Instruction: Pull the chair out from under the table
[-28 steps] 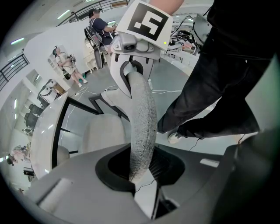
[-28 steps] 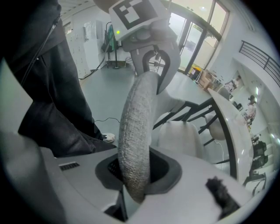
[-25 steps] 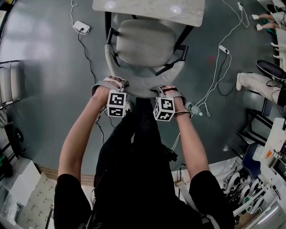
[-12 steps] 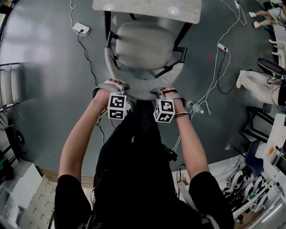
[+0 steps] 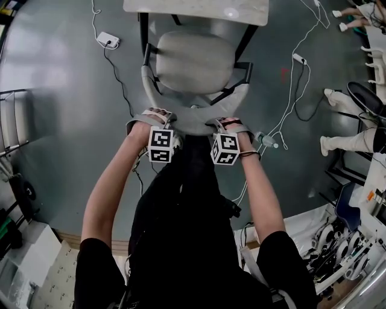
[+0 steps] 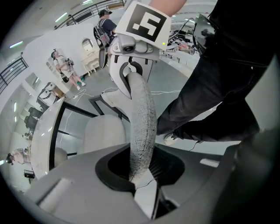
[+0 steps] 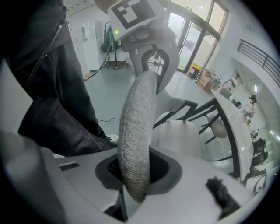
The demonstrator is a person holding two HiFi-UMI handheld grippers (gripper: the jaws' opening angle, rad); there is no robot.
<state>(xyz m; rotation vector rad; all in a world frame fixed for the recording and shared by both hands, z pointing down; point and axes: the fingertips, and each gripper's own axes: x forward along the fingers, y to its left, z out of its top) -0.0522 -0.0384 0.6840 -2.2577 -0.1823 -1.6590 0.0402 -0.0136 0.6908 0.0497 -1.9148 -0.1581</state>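
Note:
The grey padded chair (image 5: 194, 60) stands with its seat mostly out from under the white table (image 5: 196, 9). Its curved backrest (image 5: 196, 124) is nearest me. My left gripper (image 5: 155, 116) is shut on the backrest's top edge at the left, my right gripper (image 5: 228, 124) on the same edge at the right. In the left gripper view the rough grey backrest (image 6: 142, 122) runs up from between the jaws of the left gripper (image 6: 139, 177). In the right gripper view the backrest (image 7: 136, 127) is likewise clamped by the right gripper (image 7: 134, 179). Both point steeply down.
White cables and a power adapter (image 5: 109, 39) lie on the grey floor to the left and right of the chair. A bottle (image 5: 266, 142) lies by my right hand. Seated people's legs (image 5: 347, 136) and equipment crowd the right side; racks stand at the left.
The chair has slid a little further out from under the table, toward me, with both grippers still clamped on its backrest. The table edge has drifted up in the head view.

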